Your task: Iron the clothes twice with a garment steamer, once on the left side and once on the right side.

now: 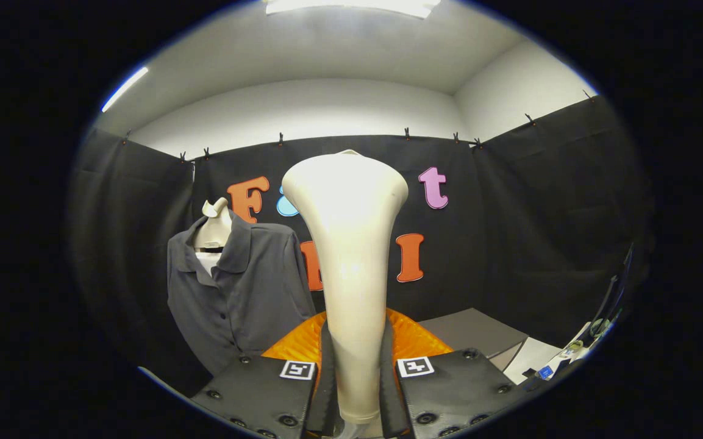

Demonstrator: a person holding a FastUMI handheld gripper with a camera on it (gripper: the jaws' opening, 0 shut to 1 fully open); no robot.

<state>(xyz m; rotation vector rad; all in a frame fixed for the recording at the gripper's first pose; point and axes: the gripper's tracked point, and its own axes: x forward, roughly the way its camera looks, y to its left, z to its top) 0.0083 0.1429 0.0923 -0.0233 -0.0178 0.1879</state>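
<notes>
1. The garment steamer is held upright in the gripper; both fingers are pressed against its narrow cream handle, one on each side, so the claw is clenched on it.
2. The flared head of the steamer is seen rising well above the fingers, in front of the booth's black wall.
3. The dark grey polo shirt is hung on a pale mannequin, beyond the fingers and off to their left (it is not touched by the steamer head at this moment).
4. The step in hand is judged to be the carrying of the steamer towards the shirt, before the first pass.
5. For this to be done well, the grip should be kept firm on the handle, the head should be turned to face the fabric, and it should be brought close to one side of the shirt front and drawn along it evenly.
6. The collar and button placket are best avoided, since the head could be snagged there.
</notes>
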